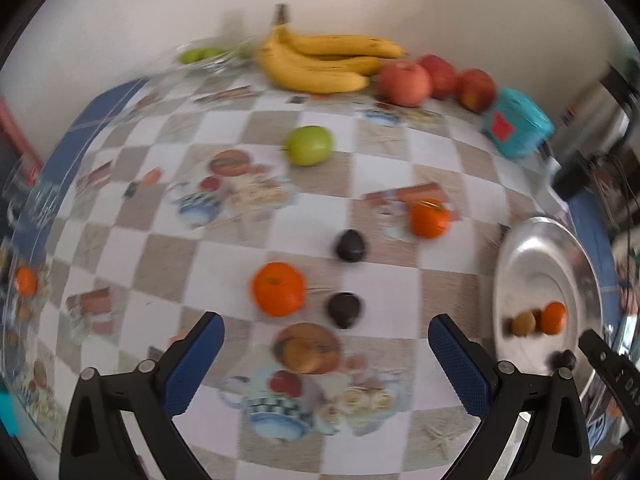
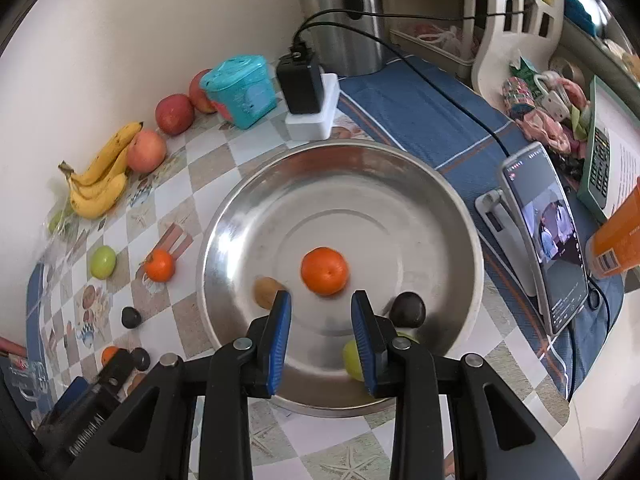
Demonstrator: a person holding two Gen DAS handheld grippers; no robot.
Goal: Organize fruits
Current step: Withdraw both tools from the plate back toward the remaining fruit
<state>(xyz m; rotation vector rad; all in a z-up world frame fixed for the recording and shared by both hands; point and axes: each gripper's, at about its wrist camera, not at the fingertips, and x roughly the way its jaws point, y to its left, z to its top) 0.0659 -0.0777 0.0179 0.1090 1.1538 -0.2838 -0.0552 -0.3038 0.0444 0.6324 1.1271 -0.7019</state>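
My table (image 1: 132, 264), spread with a checked cloth printed with teapots and fruit, carries everything. At its right side sits the wide round steel basin (image 2: 460, 240), just below my right tongs (image 2: 321, 312). Those tongs stand nearly closed with only a narrow gap between the blue pads, and they grip nothing. Inside the basin a round orange tangerine (image 2: 324, 271) lies just beyond the tips, a brown kiwi (image 2: 267, 291) sits beside the left pad, a dark avocado (image 2: 407, 309) is just right of the right pad, and a pale green fruit (image 2: 352, 356) is partly hidden behind that pad.

Far against the wall lie the yellow banana bunch (image 1: 320, 64) and three red apples (image 1: 404, 82), with a teal lidded box (image 1: 516, 124) right of them.

My left tongs (image 1: 326, 364) gape fully open and empty over the cloth. Just ahead of them are a second orange tangerine (image 1: 279, 289) and a dark avocado (image 1: 345, 309) side by side; farther off are another dark avocado (image 1: 350, 245), a third tangerine (image 1: 430, 219) and a green apple (image 1: 309, 145).
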